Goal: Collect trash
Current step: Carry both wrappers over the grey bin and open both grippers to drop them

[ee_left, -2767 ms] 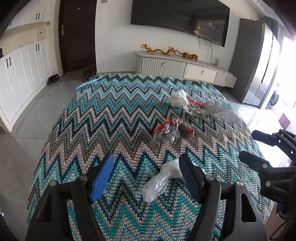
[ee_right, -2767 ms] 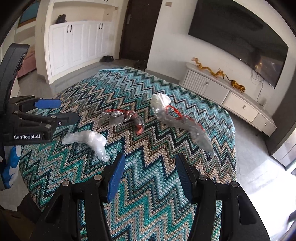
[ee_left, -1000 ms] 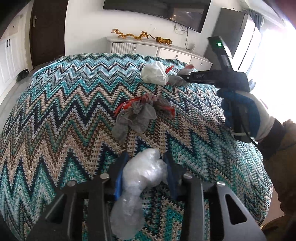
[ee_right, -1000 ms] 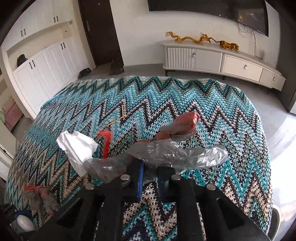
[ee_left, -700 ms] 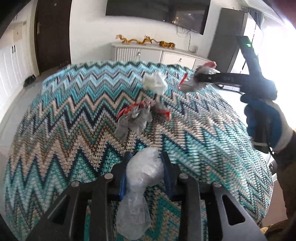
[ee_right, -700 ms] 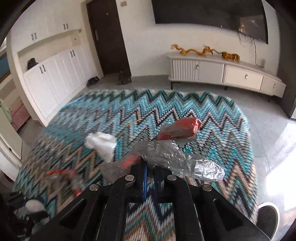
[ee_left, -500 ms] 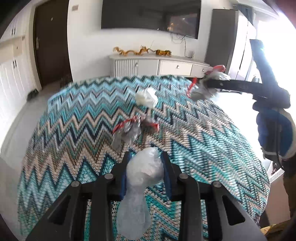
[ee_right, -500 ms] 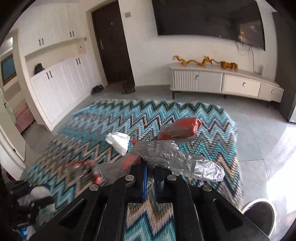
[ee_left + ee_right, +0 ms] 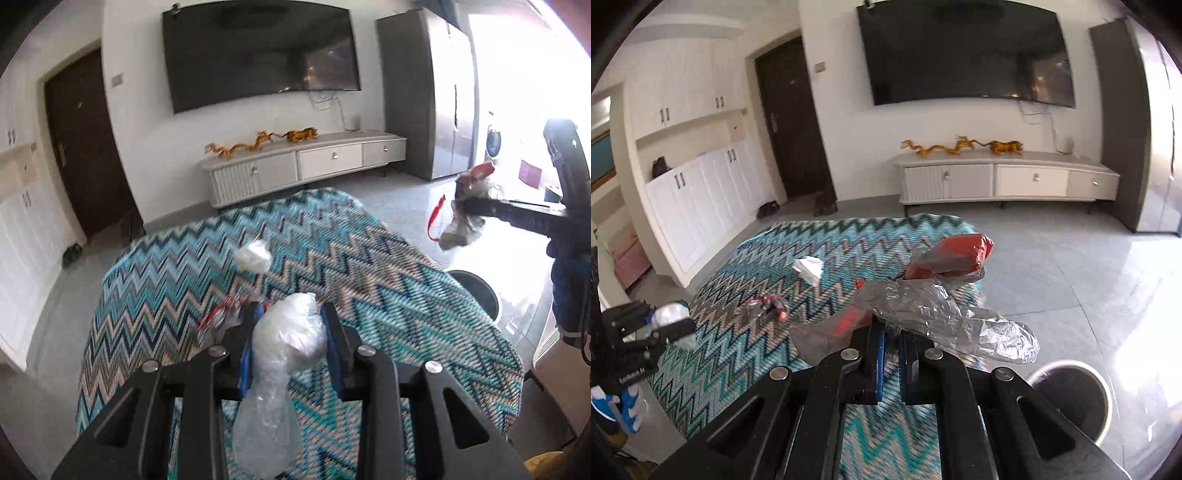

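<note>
My left gripper is shut on a clear crumpled plastic bag and holds it above the zigzag-cloth table. My right gripper is shut on a grey and red foil wrapper, lifted off the table; it shows at the right of the left wrist view. A white crumpled tissue and a red-and-grey wrapper lie on the cloth. The left gripper also shows at the left of the right wrist view.
A round dark bin stands on the floor to the right of the table. A white TV cabinet stands against the far wall, white cupboards on the left.
Both grippers have risen higher with their trash and the right one has swung out past the table's right edge, over the floor near the bin.
</note>
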Tool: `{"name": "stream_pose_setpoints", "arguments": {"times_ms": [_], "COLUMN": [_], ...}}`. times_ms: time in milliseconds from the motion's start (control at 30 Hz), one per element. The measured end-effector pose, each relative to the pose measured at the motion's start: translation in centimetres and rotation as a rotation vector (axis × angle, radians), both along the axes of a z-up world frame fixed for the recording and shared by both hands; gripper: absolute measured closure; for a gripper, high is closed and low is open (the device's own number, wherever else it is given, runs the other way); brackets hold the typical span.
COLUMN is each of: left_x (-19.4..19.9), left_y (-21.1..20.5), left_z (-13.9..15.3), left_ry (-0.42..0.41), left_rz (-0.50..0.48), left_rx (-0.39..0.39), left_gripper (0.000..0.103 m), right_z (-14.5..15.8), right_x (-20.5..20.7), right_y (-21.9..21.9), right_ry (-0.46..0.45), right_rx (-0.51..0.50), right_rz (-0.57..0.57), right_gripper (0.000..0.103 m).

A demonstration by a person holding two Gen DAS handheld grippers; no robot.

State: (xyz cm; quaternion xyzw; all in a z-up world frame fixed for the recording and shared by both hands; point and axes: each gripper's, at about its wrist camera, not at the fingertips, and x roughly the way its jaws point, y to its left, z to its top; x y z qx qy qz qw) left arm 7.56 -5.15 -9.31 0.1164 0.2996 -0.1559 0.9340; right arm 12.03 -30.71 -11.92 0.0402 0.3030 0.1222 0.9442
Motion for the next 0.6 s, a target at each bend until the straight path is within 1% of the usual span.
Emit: {"name": "stream_pose_setpoints", "arguments": {"times_ms": [133, 300, 467, 600], "left_x": [0.4, 1.9, 4.6, 7.7], "left_y": [-3.7, -8.8, -14.8, -20.2], "left_z": [0.7, 0.4, -0.9, -2.3], "left_ry": [-0.023, -0.016, 0.047, 0.136], "left_rz": [-0.053, -0.117, -0.195, -0.268], "left_rx": [0.033, 0.063, 0.065, 0.031], "left_gripper": [0.073, 0.073, 0.073, 0.073], "right_z": [-0.4, -1.6, -3.9, -7.0], "right_x": [-1.3, -2.1, -1.9, -1.5], "right_y": [-3.3, -7.4, -11.9, -16.0], "right_ry": [-0.005, 0.003, 0.035, 0.091], "right_rx": [0.029, 0.058, 0.091, 0.115], "right_rz": [-0.051, -0.107, -0.175, -0.249], "right_gripper": [0.097, 0.097, 0.097, 0.097]}}
